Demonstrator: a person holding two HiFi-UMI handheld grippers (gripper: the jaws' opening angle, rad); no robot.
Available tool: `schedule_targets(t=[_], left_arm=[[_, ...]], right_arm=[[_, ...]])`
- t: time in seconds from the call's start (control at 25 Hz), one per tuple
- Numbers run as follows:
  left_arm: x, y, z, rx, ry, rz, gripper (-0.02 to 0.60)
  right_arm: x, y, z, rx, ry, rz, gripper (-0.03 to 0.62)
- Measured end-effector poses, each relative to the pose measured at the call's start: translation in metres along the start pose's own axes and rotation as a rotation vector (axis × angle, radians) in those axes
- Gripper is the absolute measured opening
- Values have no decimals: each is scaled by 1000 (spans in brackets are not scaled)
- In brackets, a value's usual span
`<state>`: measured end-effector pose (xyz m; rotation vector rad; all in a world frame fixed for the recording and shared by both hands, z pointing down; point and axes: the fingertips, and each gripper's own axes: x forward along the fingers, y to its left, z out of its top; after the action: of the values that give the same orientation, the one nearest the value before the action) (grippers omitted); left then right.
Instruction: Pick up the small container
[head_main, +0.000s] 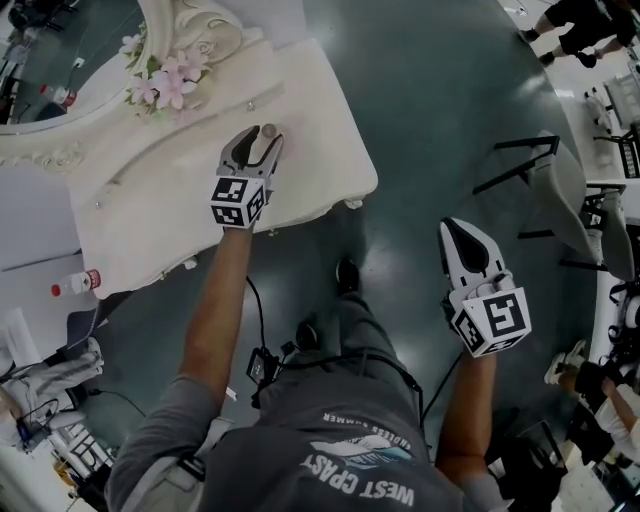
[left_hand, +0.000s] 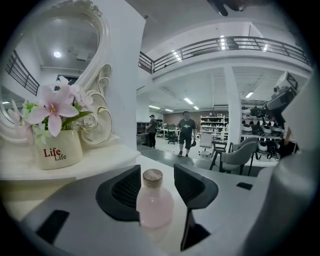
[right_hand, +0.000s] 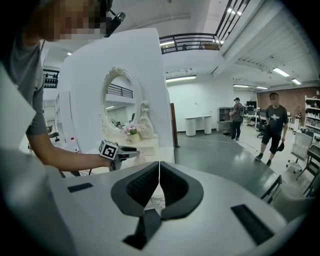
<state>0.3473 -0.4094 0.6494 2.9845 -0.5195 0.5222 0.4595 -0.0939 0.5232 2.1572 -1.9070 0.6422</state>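
Observation:
The small container (left_hand: 154, 204) is a pale pink bottle with a brown cap, standing on the white vanity table (head_main: 310, 105). In the left gripper view it stands upright between the two dark pads of my left gripper (left_hand: 157, 170), which is open around it; a gap shows on both sides of the cap. From the head view only the cap (head_main: 269, 130) shows at the tips of the left gripper (head_main: 262, 142). My right gripper (head_main: 462, 242) hangs over the floor to the right of the table, shut and empty, with its pads (right_hand: 150, 187) meeting.
A cream flower pot (left_hand: 57, 150) with pink blossoms stands at the foot of an ornate oval mirror (head_main: 60, 60) at the table's back. A grey chair (head_main: 562, 190) is off to the right. A plastic bottle (head_main: 75, 285) lies left of the table. People stand far off (left_hand: 186, 131).

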Motion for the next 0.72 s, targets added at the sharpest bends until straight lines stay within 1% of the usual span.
schedule_targets(t=[0.12,0.28,0.44,0.52,0.6,0.72], left_arm=[[13,0,-7,4,-1,9,227],[27,2,-13,11,-2,31,227],[37,7,-16,30,4,71,225],[42,8,-18,46,7,88,208],[44,10,-19,59,4,103,154],[46,12,-20,44,1,112,141]], right_arm=[[2,-4,-5,6,9,-1,28],[2,-10,-10,14,21,-6,26],[1,-15,-16,29,34,-21,26],[1,-17,-19,34,38,-24,27],[1,-17,-20,36,38,-25,26],[2,-15,-19,30,34,-19,26]])
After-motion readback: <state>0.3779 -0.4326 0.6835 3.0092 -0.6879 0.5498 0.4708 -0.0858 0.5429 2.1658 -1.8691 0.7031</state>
